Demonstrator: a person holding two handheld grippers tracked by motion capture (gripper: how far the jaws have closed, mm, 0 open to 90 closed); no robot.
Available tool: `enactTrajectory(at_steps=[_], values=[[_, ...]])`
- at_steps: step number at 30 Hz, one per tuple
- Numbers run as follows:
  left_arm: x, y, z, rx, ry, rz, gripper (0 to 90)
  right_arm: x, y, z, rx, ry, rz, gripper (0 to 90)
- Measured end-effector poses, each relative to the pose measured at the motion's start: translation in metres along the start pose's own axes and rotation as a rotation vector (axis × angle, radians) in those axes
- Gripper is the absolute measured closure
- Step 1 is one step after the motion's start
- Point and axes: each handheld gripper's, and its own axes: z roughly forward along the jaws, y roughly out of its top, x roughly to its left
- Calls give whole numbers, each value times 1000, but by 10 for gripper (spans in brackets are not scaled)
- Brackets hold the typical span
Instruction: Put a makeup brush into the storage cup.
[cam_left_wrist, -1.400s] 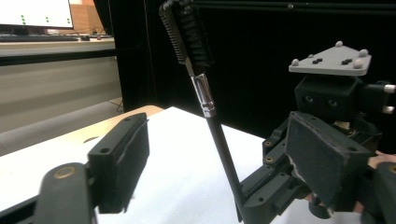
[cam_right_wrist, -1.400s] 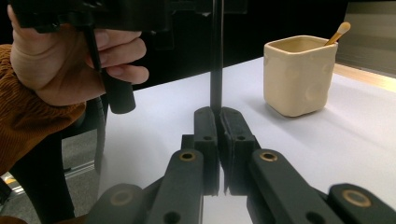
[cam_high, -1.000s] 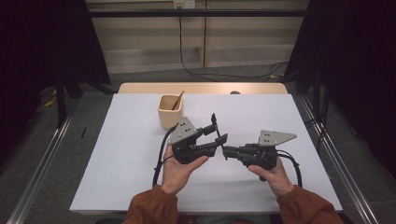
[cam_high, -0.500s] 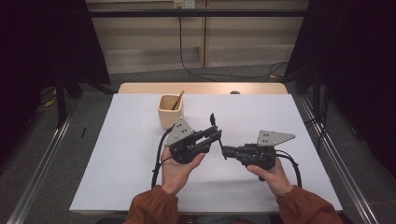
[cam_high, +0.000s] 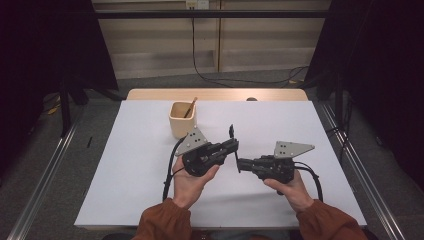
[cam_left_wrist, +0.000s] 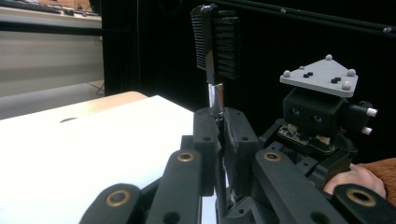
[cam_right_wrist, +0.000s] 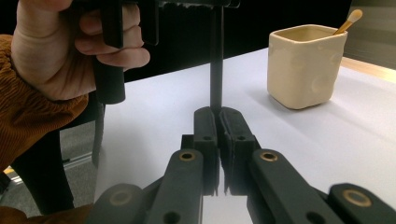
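Hands hold two grippers above the middle of the white table (cam_high: 125, 165), nearer its front edge, and a black brush (cam_left_wrist: 215, 44) stands up between them. The left gripper (cam_high: 233, 144) has just been closing, and its fingers (cam_left_wrist: 205, 135) now pinch the brush handle, while the right gripper (cam_high: 240, 163) pinches the same handle from the other side. Near the back edge stands a cream cup (cam_high: 182, 120) with a wooden stick (cam_high: 190, 107) in it.

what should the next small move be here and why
Probably open the right claw. Both claws are shut on the black toothbrush, and the left claw has just closed on its handle, so the handover looks ready. The cup stands close by.
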Motion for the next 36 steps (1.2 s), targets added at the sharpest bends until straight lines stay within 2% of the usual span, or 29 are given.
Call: enactTrajectory(at_steps=[3,11,15,21,27,31,36], values=[[-2,1,0,9,10,27,858,0,0,0,-1,-2,3,853],[1,1,0,11,10,19,859,-2,-1,-1,-4,-11,10,779],[1,1,-1,9,9,17,858,-1,0,-2,-4,-13,20,709],[2,1,-1,13,7,15,858,-3,2,-5,-13,-33,38,530],[3,1,-2,13,7,13,858,-1,2,-6,-20,-59,19,370],[5,1,-4,14,8,14,858,-2,3,-7,-32,-67,25,246],[6,2,-7,11,13,13,858,-2,4,-10,-37,-64,31,163]])
